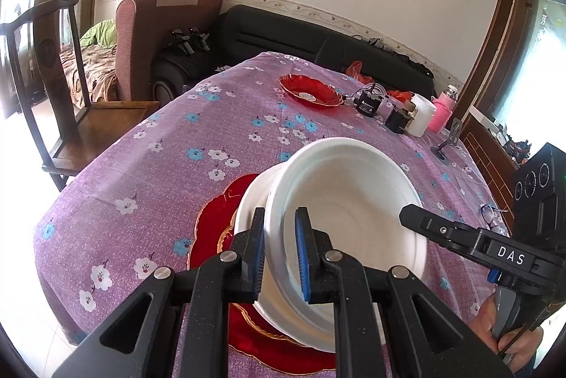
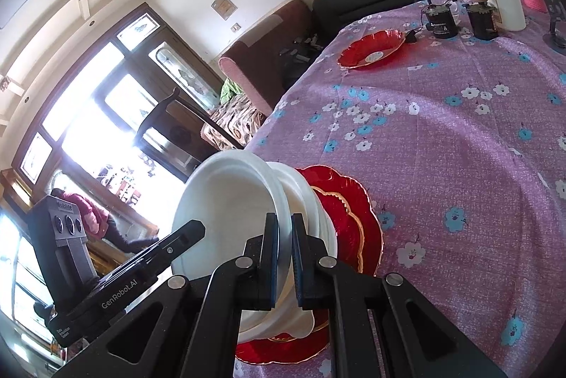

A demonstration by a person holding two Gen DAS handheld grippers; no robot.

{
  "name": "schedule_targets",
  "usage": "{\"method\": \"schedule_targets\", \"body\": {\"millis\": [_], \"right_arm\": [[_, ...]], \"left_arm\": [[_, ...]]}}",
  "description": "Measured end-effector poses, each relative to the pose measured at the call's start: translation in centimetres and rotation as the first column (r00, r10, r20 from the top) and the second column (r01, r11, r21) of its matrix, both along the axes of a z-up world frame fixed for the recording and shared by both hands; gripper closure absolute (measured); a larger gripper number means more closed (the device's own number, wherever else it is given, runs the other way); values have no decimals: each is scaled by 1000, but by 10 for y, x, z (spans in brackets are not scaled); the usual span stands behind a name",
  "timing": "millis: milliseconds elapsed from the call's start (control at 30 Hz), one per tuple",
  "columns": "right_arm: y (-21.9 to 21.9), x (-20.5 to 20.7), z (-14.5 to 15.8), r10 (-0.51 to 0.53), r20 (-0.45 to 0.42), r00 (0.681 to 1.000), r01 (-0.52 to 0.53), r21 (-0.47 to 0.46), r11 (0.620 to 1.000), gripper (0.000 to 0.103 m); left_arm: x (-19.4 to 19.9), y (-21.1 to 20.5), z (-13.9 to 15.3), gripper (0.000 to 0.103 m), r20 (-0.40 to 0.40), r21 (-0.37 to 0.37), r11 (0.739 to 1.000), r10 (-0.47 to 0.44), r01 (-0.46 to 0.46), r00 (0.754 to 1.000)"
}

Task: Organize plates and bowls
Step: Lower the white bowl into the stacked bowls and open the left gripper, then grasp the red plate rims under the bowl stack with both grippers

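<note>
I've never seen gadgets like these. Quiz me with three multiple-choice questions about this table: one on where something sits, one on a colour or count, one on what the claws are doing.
1. Where does the lone red dish sit?
A. On the far part of the table, near the black devices
B. Under the white bowls
C. On the wooden chair

2. How many claws grip the top white bowl?
A. None
B. One
C. Two

3. How is the top white bowl held?
A. Lying flat in the stack
B. Tipped up, a rim edge pinched in each claw
C. Upside down on the cloth

Answers: 1 A, it lies far off on the purple tablecloth, apart from the stack. 2 C, the left claw and right claw each clamp its rim. 3 B, its opening faces sideways above another white bowl on the red plates.
</note>
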State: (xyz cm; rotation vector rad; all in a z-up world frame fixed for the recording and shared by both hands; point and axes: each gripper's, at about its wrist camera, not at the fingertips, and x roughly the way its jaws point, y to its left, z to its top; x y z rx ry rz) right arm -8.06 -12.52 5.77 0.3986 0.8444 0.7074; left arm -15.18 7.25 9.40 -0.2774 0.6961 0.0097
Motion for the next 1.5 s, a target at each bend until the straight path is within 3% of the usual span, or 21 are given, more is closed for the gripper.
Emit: {"method": "schedule_targets", "body": {"millis": [733,800,933,1500], "right_arm": [[-1,-5,4,2,21,1000,-2,-16,1000,93],[0,-7,5,3,29,1000,-3,-20,1000,90],[0,-9,8,-2,42,999,3,-18,1000,71],[-7,-13,15,-15,66,998,16,-12,1000,71]], "left_arm": [[-3,-1,2,88,7,0,1000,4,-4,1000],[-3,-1,2,88,8,-1,1000,6,-6,1000],[-4,-1,4,87,9,-3,1000,6,-6,1000],[-7,0,9,86,24,-5,1000,13,-13,1000]]}}
